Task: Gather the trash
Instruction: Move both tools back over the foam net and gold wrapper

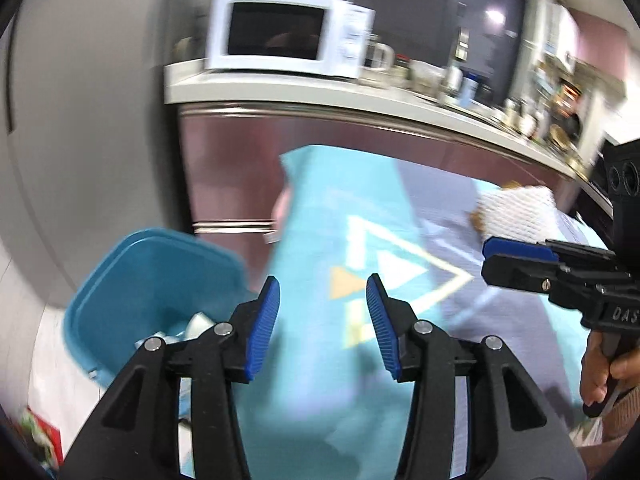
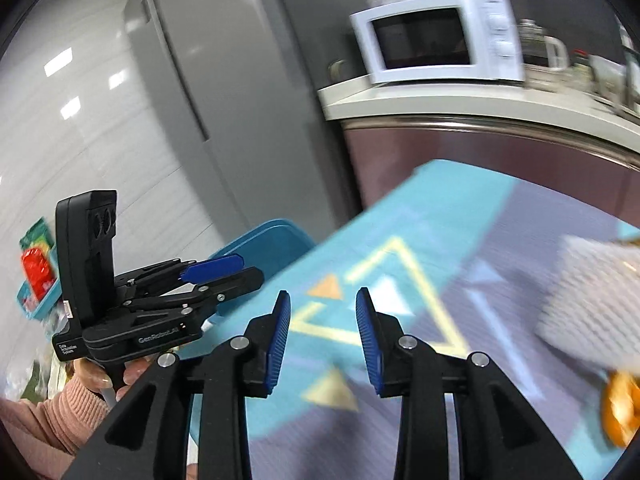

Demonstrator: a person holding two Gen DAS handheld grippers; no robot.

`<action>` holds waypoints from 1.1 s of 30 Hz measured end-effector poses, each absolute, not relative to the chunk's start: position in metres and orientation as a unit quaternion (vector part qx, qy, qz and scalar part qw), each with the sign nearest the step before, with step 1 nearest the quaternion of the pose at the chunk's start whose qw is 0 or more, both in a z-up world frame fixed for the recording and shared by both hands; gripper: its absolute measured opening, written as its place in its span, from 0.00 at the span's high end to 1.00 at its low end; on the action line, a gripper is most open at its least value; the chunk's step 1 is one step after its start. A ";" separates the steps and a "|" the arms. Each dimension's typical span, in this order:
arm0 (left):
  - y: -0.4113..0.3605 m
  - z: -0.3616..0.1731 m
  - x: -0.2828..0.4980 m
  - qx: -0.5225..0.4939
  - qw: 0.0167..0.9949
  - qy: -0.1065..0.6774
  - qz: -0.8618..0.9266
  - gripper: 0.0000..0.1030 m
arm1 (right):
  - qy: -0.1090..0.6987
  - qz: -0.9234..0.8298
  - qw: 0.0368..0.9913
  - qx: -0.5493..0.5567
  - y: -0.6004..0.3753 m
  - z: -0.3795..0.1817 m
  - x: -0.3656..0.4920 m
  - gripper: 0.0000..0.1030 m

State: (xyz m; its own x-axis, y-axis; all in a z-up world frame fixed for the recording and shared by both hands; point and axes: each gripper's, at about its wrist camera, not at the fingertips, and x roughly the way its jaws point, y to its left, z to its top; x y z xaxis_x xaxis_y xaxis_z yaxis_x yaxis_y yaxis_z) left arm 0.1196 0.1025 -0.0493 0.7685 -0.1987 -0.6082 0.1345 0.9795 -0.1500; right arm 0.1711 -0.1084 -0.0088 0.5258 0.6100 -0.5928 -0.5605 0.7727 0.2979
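Left gripper over teal patterned cloth, jaws partly apart, nothing between blue pads. Right gripper likewise partly apart and empty, above same cloth. Blue bin down left of left gripper, beside table edge, pale trash inside; contents blurred. White padded item on far right of cloth, with something brown beside it, well apart from both grippers. Orange item at lower right edge of right view, too blurred to identify. Microwave on counter behind. Hand at right gripper's handle; pink sleeve at left.
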 end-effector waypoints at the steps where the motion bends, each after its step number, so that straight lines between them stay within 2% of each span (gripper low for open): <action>1: 0.091 -0.049 0.122 -0.044 0.938 0.330 -0.100 0.56 | 0.352 0.324 0.878 0.039 -0.120 -0.009 0.169 0.69; 11: -0.007 -0.047 0.143 -0.008 0.922 0.340 -0.184 0.56 | 0.338 0.210 0.912 0.094 -0.226 -0.013 0.149 0.69; 25: -0.092 -0.048 0.198 0.026 0.902 0.371 -0.220 0.46 | 0.330 0.139 0.924 0.132 -0.299 -0.023 0.148 0.69; 27: -0.098 -0.050 0.206 0.022 0.897 0.381 -0.221 0.44 | 0.331 0.129 0.925 0.137 -0.309 -0.025 0.149 0.68; 29: -0.103 -0.054 0.215 0.016 0.893 0.392 -0.223 0.41 | 0.335 0.119 0.924 0.140 -0.315 -0.026 0.152 0.61; 33: -0.108 -0.061 0.230 0.000 0.880 0.411 -0.236 0.36 | 0.346 0.104 0.921 0.145 -0.328 -0.032 0.160 0.57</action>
